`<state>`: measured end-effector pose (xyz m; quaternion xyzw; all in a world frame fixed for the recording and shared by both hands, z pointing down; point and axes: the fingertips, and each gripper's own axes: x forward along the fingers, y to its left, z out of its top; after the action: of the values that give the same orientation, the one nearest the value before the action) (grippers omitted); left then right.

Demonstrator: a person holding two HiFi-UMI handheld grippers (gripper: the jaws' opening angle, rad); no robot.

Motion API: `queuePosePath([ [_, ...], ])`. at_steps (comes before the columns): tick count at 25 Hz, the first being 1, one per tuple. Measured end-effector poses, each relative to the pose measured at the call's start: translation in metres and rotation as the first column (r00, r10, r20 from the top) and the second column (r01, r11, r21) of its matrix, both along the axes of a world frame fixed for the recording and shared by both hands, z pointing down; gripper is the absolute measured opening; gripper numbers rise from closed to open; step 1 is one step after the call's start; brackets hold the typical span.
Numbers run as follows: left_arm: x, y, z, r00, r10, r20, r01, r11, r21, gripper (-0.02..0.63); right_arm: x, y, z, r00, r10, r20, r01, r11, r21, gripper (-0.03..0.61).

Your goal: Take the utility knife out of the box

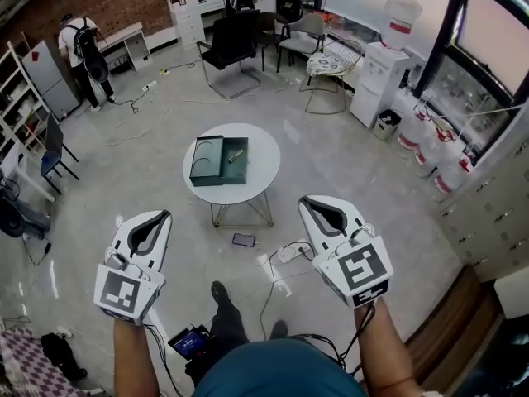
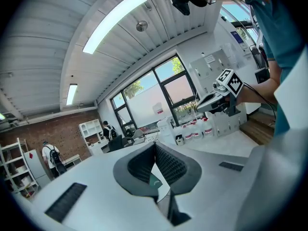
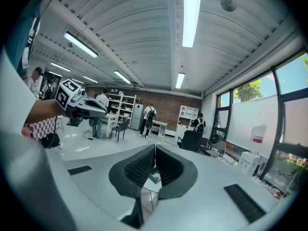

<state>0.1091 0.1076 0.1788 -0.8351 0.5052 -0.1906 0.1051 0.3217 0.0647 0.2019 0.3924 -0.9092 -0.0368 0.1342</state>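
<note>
Left gripper [image 1: 164,215] and right gripper [image 1: 306,201] are held up, well apart from the table, each with jaws pressed together on nothing. Utility knife [image 1: 235,154] lies inside the open dark green box [image 1: 205,173], toward its right side. Box rests on a round white table [image 1: 258,182].
</note>
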Motion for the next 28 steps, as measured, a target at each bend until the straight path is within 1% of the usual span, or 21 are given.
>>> queuePosePath([
  [5,-0.004,-0.047,0.008,0.997,0.070,-0.014,-0.070,0.998,0.004,0.018,0.004,-0.023,0.010,0.997,0.072,-0.021,-0.072,0.997,-0.018,0.038],
  [12,-0.037,-0.143,0.016,0.988,0.152,-0.041,-0.152,0.988,0.001,0.018,-0.020,-0.087,0.014,0.985,0.166,-0.045,-0.168,0.985,-0.037,0.038],
  [19,-0.079,-0.236,0.026,0.973,0.230,-0.038,-0.230,0.973,-0.007,0.018,-0.065,-0.157,0.017,0.971,0.228,-0.073,-0.232,0.971,-0.054,0.038],
  [22,-0.095,-0.269,0.026,0.962,0.266,-0.059,-0.267,0.963,-0.013,0.018,-0.084,-0.185,0.012,0.963,0.256,-0.082,-0.261,0.964,-0.057,0.038],
  [28,-0.159,-0.333,0.032,0.942,0.325,-0.084,-0.327,0.945,-0.012,0.018,-0.148,-0.239,0.012,0.946,0.309,-0.102,-0.315,0.947,-0.060,0.038],
])
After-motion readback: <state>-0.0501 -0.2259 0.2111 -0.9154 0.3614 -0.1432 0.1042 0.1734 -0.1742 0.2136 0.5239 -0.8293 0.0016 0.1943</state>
